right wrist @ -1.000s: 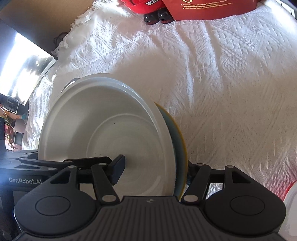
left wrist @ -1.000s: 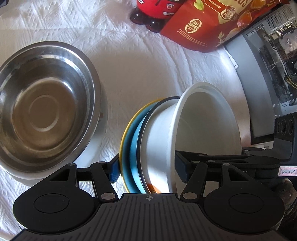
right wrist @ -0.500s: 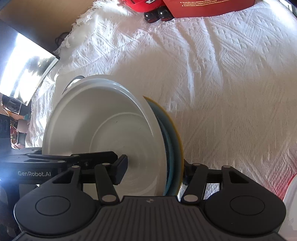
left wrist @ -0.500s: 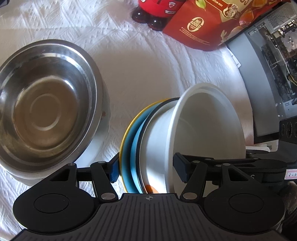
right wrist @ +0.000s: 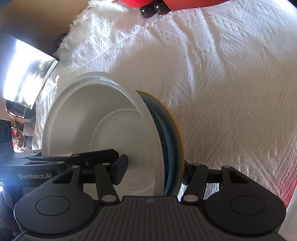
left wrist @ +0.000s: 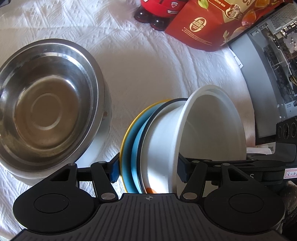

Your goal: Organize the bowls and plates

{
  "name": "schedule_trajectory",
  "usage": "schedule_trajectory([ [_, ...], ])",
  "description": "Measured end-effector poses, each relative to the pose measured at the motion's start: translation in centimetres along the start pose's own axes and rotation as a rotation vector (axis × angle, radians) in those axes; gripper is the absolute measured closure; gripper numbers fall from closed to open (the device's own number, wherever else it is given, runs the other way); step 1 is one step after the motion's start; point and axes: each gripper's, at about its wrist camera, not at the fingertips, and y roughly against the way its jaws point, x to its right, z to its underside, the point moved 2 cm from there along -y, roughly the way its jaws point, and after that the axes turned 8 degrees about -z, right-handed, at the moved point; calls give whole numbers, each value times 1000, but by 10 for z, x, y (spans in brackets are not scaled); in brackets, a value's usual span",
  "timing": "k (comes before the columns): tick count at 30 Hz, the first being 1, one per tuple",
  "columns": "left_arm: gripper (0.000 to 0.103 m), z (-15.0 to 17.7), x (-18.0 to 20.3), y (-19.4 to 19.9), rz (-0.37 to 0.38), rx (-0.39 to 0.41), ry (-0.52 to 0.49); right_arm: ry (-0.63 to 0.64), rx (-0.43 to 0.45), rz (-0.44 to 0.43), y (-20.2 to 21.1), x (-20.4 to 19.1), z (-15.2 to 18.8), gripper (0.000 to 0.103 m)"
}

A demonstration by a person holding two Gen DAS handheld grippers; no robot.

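Note:
A stack of dishes is held on edge between both grippers: a white bowl [left wrist: 209, 129] on a dark-rimmed white plate, a blue plate [left wrist: 136, 148] and a yellow plate [left wrist: 126, 137]. My left gripper [left wrist: 147, 169] is shut on the stack, one finger behind the yellow plate, the other inside the bowl. My right gripper [right wrist: 155, 171] is shut on the same stack from the opposite side; the bowl [right wrist: 104, 126] and the blue and yellow plates [right wrist: 174, 140] show there. A steel bowl [left wrist: 44, 111] rests on a white plate at the left.
A white textured cloth [right wrist: 232, 83] covers the table. A red snack bag [left wrist: 209, 24] and a red toy car [left wrist: 157, 11] lie at the far edge. An open computer case [left wrist: 274, 70] stands at the right. The cloth's fringed edge [right wrist: 74, 37] is at the far left.
The held stack has tilted and shifted a little; in the right wrist view it moved right and the bowl turned more open toward the camera. Both grippers stay shut on it.

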Motion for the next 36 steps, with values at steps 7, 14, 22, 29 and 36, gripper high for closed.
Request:
schedule_trajectory([
  [7, 41, 3, 2, 0, 2, -2, 0, -24, 1, 3, 1, 2, 1, 46],
  [14, 41, 5, 4, 3, 7, -7, 0, -29, 0, 11, 3, 1, 5, 46],
  [22, 41, -9, 6, 38, 38, 36, -30, -36, 27, 19, 19, -17, 3, 46],
  [29, 41, -41, -18, 101, 50, 144, -77, 98, 99, 50, 45, -83, -24, 45],
  [36, 41, -52, -87, 119, 6, 146, -7, 180, 77, 8, 2, -152, -51, 45],
])
